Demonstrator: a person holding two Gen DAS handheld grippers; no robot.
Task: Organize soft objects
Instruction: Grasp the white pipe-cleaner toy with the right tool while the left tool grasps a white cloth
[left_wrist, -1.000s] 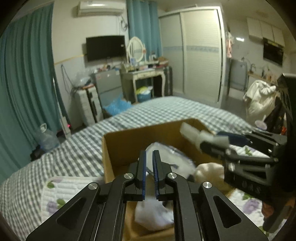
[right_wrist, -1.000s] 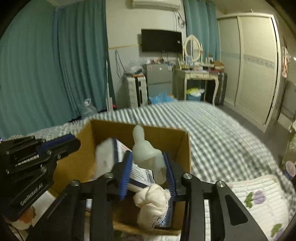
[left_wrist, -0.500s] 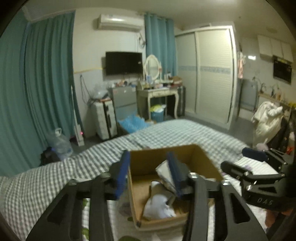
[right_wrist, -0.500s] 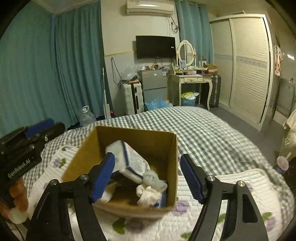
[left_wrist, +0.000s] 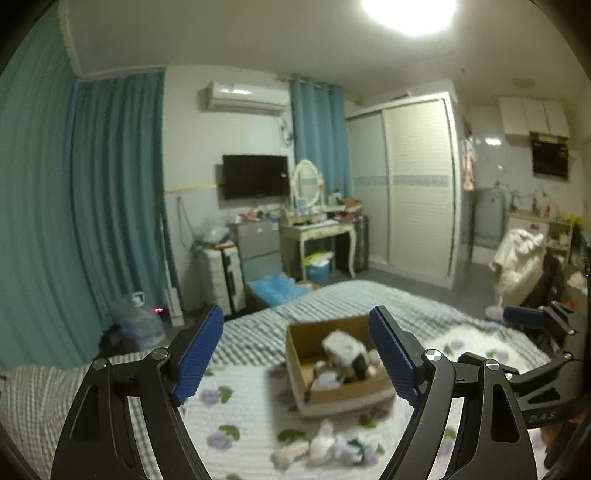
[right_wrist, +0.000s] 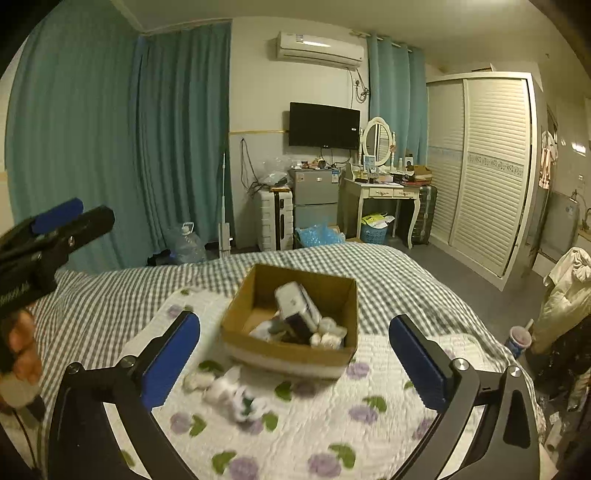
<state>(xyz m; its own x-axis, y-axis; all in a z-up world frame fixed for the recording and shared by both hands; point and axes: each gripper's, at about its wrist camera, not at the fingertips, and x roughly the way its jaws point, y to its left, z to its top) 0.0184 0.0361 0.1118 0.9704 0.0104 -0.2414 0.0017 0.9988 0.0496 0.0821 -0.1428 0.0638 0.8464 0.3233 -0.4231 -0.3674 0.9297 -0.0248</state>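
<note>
Open cardboard box holds jumbled pale soft items.

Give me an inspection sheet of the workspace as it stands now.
Surface: floral quilt over a checked bedspread.
Job's things: cardboard box holds soft items and a white pack; small soft pieces lie on the quilt before it.
Clutter: nothing seen on the bed.
Grippers: left tool open, empty; right tool open, empty.
Cables: wires hang by the TV.
Surroundings: curtains, wardrobe, dresser.
</note>
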